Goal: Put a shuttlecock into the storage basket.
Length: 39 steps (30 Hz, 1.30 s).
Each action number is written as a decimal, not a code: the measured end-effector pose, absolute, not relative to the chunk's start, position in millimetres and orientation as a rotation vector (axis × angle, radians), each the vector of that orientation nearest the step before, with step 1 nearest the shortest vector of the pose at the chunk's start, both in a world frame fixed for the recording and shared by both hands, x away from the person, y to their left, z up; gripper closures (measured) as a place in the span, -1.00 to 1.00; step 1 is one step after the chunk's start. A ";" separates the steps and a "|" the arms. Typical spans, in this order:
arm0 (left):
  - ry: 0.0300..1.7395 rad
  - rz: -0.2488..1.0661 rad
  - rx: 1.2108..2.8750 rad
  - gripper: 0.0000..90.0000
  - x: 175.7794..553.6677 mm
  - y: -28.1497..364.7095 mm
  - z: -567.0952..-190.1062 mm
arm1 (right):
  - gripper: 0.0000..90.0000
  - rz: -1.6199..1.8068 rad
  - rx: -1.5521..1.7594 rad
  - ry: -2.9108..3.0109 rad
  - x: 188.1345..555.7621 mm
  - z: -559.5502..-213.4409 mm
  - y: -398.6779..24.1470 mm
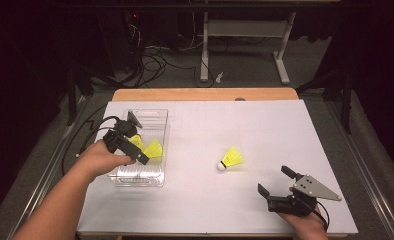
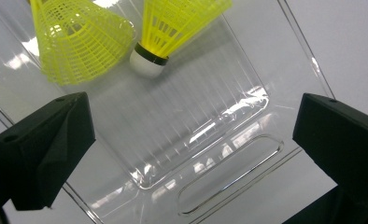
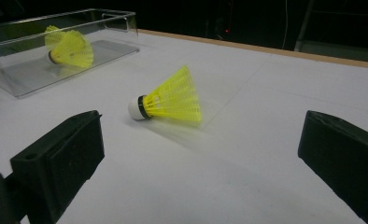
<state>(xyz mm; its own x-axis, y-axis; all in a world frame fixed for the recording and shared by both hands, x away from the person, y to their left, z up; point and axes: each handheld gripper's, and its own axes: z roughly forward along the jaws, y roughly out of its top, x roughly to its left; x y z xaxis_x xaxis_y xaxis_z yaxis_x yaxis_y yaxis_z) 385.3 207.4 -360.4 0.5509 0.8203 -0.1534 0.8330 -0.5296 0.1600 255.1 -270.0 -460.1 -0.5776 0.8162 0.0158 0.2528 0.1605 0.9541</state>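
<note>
The left gripper (image 1: 135, 150), jaws open and empty, hangs over the clear box (image 1: 157, 117) at left holding two shuttlecocks (image 2: 79, 42). The right gripper (image 1: 275, 182), also open, should approach the loose shuttlecock (image 1: 231, 159) at centre, probably clamping its white cork.

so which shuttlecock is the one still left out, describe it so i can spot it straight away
Start at the white table and find the clear plastic bin on its left half. To the right of the bin, near the table's middle, lies a yellow shuttlecock on its side. Unlike the other two shuttlecocks, it sits on the bare table, not in the bin.
</note>
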 end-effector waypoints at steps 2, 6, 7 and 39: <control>1.385 -0.086 2.572 -0.99 384.8 206.0 -360.8 | -0.99 1.435 1.009 1.924 254.9 -459.8 -269.8; 1.371 -0.094 2.578 -0.99 384.8 202.2 -361.6 | -0.99 1.440 0.998 1.923 254.9 -459.1 -268.9; 1.361 -0.094 2.574 -0.99 384.7 201.1 -361.5 | -0.99 1.435 0.996 1.925 255.3 -459.5 -268.5; 1.210 -0.111 2.629 -0.99 373.2 150.9 -361.5 | -0.99 1.428 0.989 1.939 260.1 -461.3 -264.3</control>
